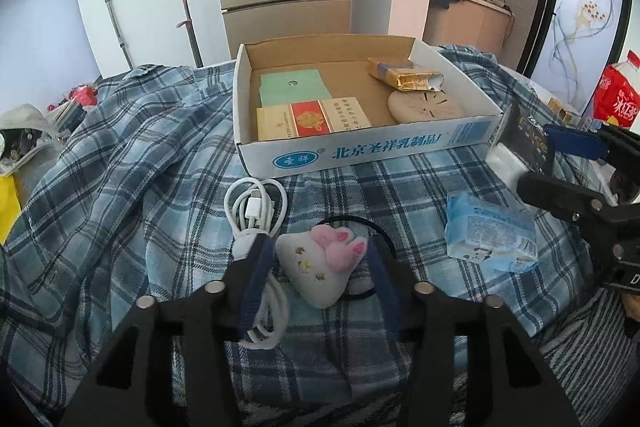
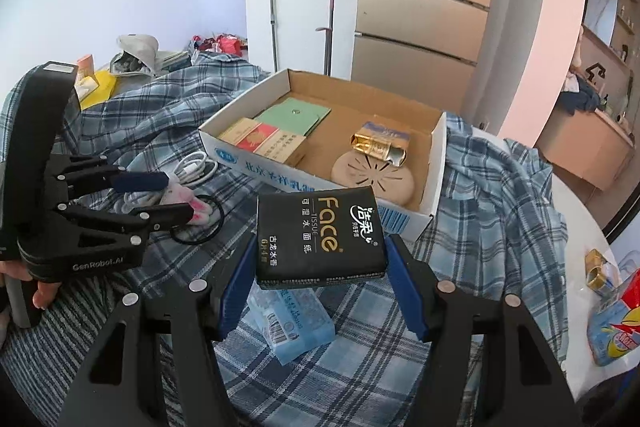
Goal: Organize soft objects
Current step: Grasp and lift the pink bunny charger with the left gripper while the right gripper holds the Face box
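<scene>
Two handheld grippers are seen at work over a plaid cloth (image 1: 120, 163) spread beneath a shallow cardboard box (image 1: 360, 147). At the right gripper (image 2: 320, 267), the blue pads are pressed against both short sides of a black tissue pack (image 2: 320, 235), which is held clear of the cloth with its long axis lying across the jaws; the box lies straight ahead of it and slightly left, its near wall just beyond the pack. At the left gripper (image 1: 316, 263), the jaws are part-closed around a small plush toy (image 1: 320, 263), its pink ears pointing toward the box; whether the pads actually press on it cannot be told. The toy's black elastic loop (image 1: 380, 227) is seen beside it, and a coiled white cable (image 1: 256, 211) lies under the left finger. The right gripper is judged nearer the box, so its pack would likely be carried forward first. Counted on the cloth: one plush toy, one cable, one pale blue tissue pack (image 1: 490, 235). Counted in the box: two cigarette packs, one green card, one round tan disc.
</scene>
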Demonstrator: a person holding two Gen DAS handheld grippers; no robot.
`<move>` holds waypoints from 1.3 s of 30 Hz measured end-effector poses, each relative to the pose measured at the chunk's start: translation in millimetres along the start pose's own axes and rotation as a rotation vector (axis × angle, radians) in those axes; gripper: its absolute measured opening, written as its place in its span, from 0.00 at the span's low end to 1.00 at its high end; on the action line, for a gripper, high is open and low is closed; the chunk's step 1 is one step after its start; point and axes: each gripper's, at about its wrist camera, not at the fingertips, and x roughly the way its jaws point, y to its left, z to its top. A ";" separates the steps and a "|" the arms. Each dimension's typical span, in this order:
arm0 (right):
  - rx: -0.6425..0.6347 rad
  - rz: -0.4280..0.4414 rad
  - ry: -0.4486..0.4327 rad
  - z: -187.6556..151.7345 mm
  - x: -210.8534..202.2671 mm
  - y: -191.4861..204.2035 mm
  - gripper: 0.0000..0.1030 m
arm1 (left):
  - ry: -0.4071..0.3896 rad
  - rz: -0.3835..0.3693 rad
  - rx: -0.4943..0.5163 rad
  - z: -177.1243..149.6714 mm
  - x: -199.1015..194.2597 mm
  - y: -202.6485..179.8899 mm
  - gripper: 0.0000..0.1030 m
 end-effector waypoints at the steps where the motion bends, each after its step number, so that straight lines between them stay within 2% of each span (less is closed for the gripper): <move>1: 0.002 0.001 -0.001 -0.1 -0.4 -0.4 0.61 | 0.004 0.010 0.004 0.1 0.8 -0.7 0.53; 6: -0.010 0.004 0.007 -0.9 1.1 1.4 0.61 | 0.017 0.015 0.005 0.3 3.4 -0.9 0.53; 12: -0.013 0.004 0.006 -1.0 1.4 1.6 0.61 | 0.055 -0.002 0.067 -1.9 9.9 -12.0 0.52; 14: -0.015 0.004 0.006 -1.0 1.1 1.6 0.61 | 0.072 -0.008 0.058 -2.2 13.0 -10.5 0.36; 17: -0.020 0.003 0.002 -1.3 0.5 2.4 0.61 | 0.079 -0.031 0.034 -1.9 14.5 -5.9 0.32; 21: -0.022 0.005 -0.003 -1.7 -0.5 2.6 0.61 | 0.056 -0.026 0.047 -4.0 9.1 -8.9 0.30; 25: -0.020 0.001 -0.024 -1.5 -5.1 2.5 0.61 | -0.038 -0.002 0.069 -5.7 -10.5 -12.8 0.30; 30: -0.012 -0.020 -0.081 -1.5 -14.3 1.8 0.61 | -0.257 -0.008 0.074 -14.3 -55.2 -13.0 0.30; 32: -0.005 -0.028 -0.112 -1.2 -19.4 1.1 0.61 | -0.311 -0.008 0.084 -16.5 -67.0 -14.6 0.30; 35: -0.007 -0.051 -0.162 -0.8 -28.6 2.0 0.61 | -0.356 -0.016 0.089 -18.1 -79.6 -17.4 0.30; 39: -0.007 -0.096 -0.243 -0.4 -44.0 3.8 0.61 | -0.374 -0.038 0.072 -17.0 -92.1 -17.1 0.30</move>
